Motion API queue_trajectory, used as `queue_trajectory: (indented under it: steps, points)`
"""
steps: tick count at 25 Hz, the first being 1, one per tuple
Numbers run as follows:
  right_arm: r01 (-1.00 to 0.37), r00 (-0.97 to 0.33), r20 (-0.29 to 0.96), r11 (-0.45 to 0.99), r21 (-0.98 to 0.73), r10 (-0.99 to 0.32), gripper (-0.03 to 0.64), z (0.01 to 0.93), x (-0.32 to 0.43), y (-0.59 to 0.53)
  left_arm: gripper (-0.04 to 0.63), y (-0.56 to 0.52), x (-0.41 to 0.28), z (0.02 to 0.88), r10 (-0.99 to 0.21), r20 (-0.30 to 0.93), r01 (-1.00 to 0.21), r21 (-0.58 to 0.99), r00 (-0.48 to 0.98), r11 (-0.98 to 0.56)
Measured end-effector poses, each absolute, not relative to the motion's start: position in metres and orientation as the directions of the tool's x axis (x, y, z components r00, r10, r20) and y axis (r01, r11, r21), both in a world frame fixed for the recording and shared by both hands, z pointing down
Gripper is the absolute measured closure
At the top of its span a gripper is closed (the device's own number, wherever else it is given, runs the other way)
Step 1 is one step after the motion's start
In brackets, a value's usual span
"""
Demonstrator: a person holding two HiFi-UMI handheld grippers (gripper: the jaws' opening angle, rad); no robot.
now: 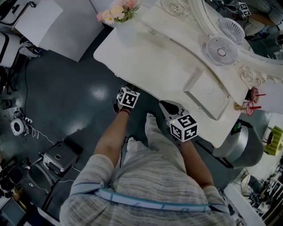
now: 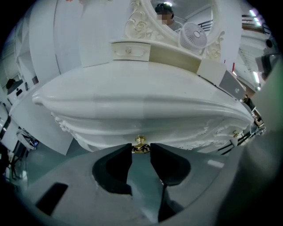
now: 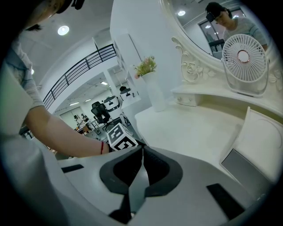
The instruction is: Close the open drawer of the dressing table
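Currently, left side: left gripper (image 2: 141, 149), jaws part-way apart, tips set on either side of the gold knob (image 2: 140, 141); no gap seen at either pad.
Knob position: at 12 o'clock from the jaw tips, mid-front of the drawer (image 2: 146, 130).
Drawer: carved white front just under the lip of the dressing table (image 2: 132, 90). It looks near flush; how far it stands out cannot be told.
Right side: right gripper (image 3: 142, 148), jaws together, nothing between them. It is held at the tabletop's front edge, at 4 o'clock from the left gripper in the head view.
Table, head view: fills the upper right, from 12 o'clock round to 4 o'clock.
Back of tabletop: fan (image 3: 244, 57) upright at 2 o'clock in the right gripper view, in front of the mirror (image 3: 199, 24).
Far corner: flowers (image 1: 118, 12), 12 o'clock in the head view.
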State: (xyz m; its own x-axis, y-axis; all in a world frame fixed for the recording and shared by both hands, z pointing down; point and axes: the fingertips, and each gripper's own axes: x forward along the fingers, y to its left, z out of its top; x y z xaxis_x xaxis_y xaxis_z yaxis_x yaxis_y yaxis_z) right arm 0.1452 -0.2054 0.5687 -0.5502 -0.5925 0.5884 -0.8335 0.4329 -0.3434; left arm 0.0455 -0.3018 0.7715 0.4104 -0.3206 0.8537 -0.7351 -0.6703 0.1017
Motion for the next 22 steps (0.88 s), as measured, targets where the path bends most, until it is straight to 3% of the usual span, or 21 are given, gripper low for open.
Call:
queue_trajectory:
  steps: [14, 22]
  points:
    - [-0.833, -0.549, 0.597, 0.441, -0.334, -0.585, 0.604, 0.569, 0.14, -0.205, 0.452, -0.299, 0.047, 0.775, -0.305, 0.854, -0.7, 0.094, 0.422, -0.708]
    - [-0.832, -0.551, 0.59, 0.446, -0.33, -0.591, 0.604, 0.565, 0.136, -0.203, 0.423, -0.302, 0.05, 0.745, -0.361, 0.797, -0.693, 0.098, 0.484, -0.714]
